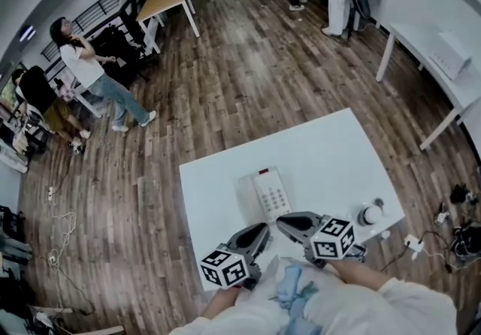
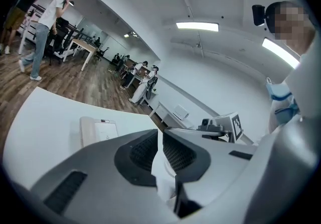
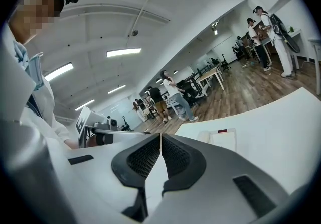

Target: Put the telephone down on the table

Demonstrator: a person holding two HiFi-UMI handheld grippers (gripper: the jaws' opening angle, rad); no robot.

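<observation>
White on white: the telephone [image 1: 267, 192] lies flat on the desk [image 1: 338, 146] with no claw on it, so the task looks as good as done. Its long axis runs away from the person holding the tools, with its near end toward them and the handset along its left side. Both claws sit just short of that near end, pointing at the telephone. The left claw [image 1: 263, 230] is by the near-left corner. The right claw [image 1: 281, 221] is by the near-right corner and, to my eye, a shade closer. Each has its jaws pressed together with nothing between them. Nothing stands between either claw and the telephone. Well to the right of the telephone a small round white object [image 1: 370, 214] sits near the desk's edge, out of the way. Far beyond the telephone, people [image 1: 90, 70] stand about on the wooden floor [image 1: 248, 78].
</observation>
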